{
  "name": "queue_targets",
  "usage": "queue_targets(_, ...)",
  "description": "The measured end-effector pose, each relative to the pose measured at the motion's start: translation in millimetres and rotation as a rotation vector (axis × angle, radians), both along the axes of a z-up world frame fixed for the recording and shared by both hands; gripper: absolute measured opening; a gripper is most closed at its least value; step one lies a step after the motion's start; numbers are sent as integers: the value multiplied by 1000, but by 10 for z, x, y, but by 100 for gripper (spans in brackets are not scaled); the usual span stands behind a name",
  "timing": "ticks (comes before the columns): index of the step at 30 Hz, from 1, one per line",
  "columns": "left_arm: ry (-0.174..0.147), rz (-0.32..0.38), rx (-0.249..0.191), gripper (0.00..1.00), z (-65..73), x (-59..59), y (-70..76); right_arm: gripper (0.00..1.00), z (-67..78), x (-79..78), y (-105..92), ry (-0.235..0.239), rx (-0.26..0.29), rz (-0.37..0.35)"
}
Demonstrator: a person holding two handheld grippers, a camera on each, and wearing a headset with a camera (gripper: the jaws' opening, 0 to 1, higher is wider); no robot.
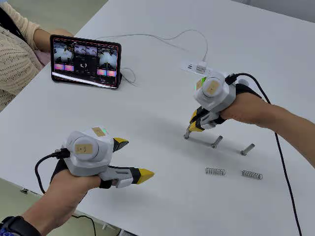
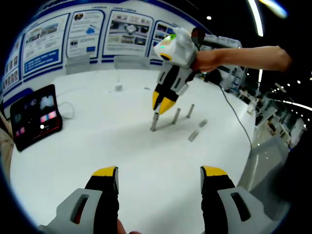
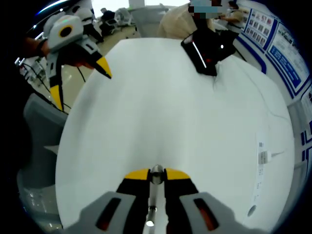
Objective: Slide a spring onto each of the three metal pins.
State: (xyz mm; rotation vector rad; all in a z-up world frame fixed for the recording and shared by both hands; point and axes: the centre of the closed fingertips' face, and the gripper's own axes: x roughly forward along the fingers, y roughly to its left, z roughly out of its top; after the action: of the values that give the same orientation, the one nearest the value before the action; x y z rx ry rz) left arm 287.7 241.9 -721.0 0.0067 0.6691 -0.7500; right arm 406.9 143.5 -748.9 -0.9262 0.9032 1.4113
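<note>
While the left gripper point(image 1: 135, 157) hovers low over the near side of the white table point(image 1: 162, 73), jaws wide apart and empty, the right gripper point(image 1: 189, 129) points steeply down, pinched onto the top of the leftmost pin point(image 1: 187, 133). 3 pins standing total, counting the middle pin point(image 1: 217, 142) and right pin point(image 1: 247, 149). 2 springs lie flat nearby: left spring point(image 1: 215, 171), right spring point(image 1: 251, 174).

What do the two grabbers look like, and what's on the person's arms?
Both the left gripper and right gripper have chunky white-grey bodies, tan stickers on top, and black jaws with pointed yellow tips. A black cable trails from each. The right one shows a green light. Black straps wrap the hands; no sleeves, just a dark wristband.
</note>
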Motion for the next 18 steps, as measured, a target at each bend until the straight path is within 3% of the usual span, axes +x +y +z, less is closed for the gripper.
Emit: queue_targets(18, 3, 0, 0, 69, -1, -10, -5, 12, -182, 3, 27, 10, -19, 19)
